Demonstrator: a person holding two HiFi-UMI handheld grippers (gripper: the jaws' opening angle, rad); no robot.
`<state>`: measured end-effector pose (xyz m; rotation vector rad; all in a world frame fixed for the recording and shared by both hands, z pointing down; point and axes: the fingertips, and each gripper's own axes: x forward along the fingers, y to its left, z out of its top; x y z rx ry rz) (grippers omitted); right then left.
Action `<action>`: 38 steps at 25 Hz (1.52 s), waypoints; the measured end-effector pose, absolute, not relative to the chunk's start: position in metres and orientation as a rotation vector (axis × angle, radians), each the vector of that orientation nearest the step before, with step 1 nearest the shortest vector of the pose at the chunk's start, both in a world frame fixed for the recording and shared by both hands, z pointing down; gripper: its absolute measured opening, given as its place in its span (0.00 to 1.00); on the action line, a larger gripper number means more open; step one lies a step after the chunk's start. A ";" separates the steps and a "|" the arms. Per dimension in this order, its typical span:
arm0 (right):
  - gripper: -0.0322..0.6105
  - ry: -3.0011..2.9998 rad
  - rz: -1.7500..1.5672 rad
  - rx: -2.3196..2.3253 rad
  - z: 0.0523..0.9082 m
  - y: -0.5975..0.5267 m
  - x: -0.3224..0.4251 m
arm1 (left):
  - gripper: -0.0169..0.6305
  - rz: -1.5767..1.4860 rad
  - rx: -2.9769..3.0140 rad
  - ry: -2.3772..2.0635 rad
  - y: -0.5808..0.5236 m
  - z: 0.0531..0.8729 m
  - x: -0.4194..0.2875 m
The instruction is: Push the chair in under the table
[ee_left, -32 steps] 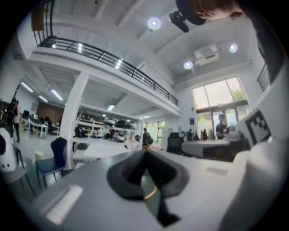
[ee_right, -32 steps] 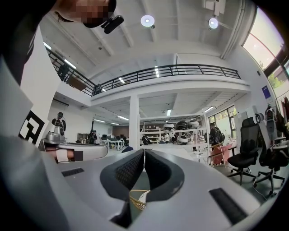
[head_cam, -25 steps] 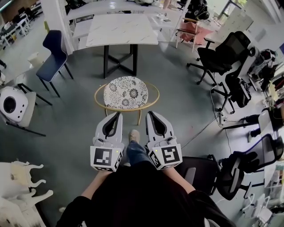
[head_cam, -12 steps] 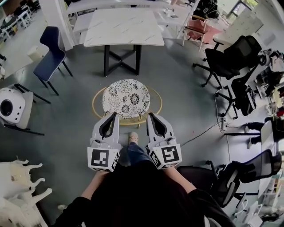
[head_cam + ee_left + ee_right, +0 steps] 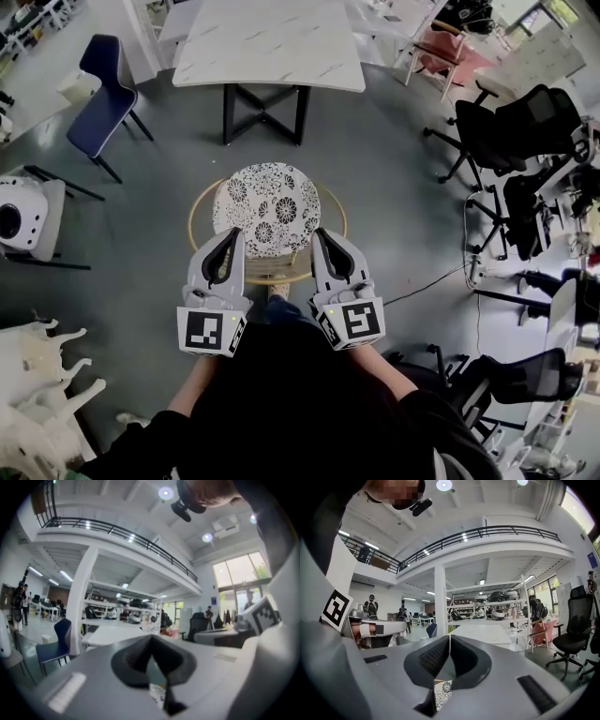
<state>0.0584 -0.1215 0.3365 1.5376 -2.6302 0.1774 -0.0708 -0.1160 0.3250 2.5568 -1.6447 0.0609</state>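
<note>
The chair (image 5: 267,202) is a round seat with a black-and-white floral pattern inside a gold ring frame (image 5: 192,214). It stands on the grey floor in front of the white marble table (image 5: 272,42), outside the tabletop's edge. My left gripper (image 5: 236,232) and right gripper (image 5: 317,232) are held side by side, both shut and empty, with their tips over the seat's near edge. Whether they touch the chair cannot be told. A strip of the floral seat (image 5: 442,693) shows below the shut jaws in the right gripper view, and the same seat (image 5: 158,694) in the left gripper view.
A blue chair (image 5: 101,89) stands left of the table, with a white machine (image 5: 23,220) and stacked white chairs (image 5: 37,375) nearer on the left. Black office chairs (image 5: 511,127), a pink chair (image 5: 441,52) and a floor cable (image 5: 431,281) are on the right.
The person has stepped forward. Both grippers have travelled from short of the chair to over its near edge, still shut. The chair has kept its place before the table.
</note>
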 end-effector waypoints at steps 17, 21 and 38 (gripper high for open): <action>0.08 -2.586 0.306 1.381 0.384 -0.155 0.049 | 0.04 0.268 2.552 -1.504 -0.160 0.372 -0.075; 0.08 -2.524 0.343 1.346 0.403 -0.151 0.052 | 0.04 0.403 2.569 -1.401 -0.157 0.403 -0.070; 0.08 -2.428 0.300 0.913 0.489 -0.115 0.043 | 0.13 0.961 2.618 -0.764 -0.105 0.517 -0.038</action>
